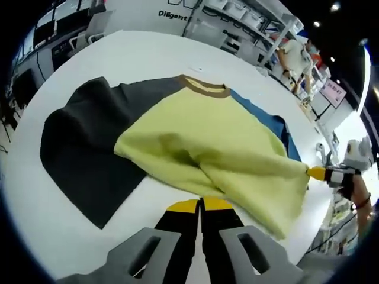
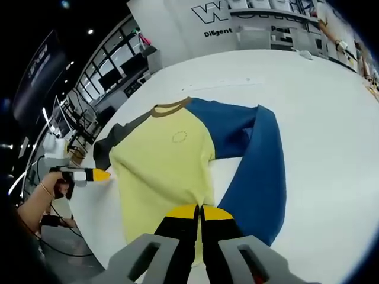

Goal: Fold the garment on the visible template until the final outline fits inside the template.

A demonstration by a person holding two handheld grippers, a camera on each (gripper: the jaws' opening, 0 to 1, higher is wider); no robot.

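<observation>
Left gripper view sits low and close at the hem of the yellow sweatshirt with one grey and one blue sleeve [image 1: 213, 148], facing its collar. Right gripper view looks up the same garment [image 2: 172, 160] from the opposite hem corner; both share the white table [image 1: 148, 53].

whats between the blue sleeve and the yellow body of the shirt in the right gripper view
A wedge of bare white table separates the blue sleeve from the yellow body in the right gripper view.

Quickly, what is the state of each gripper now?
Left gripper: shut on the garment hem.
Right gripper: shut on the garment hem.
</observation>
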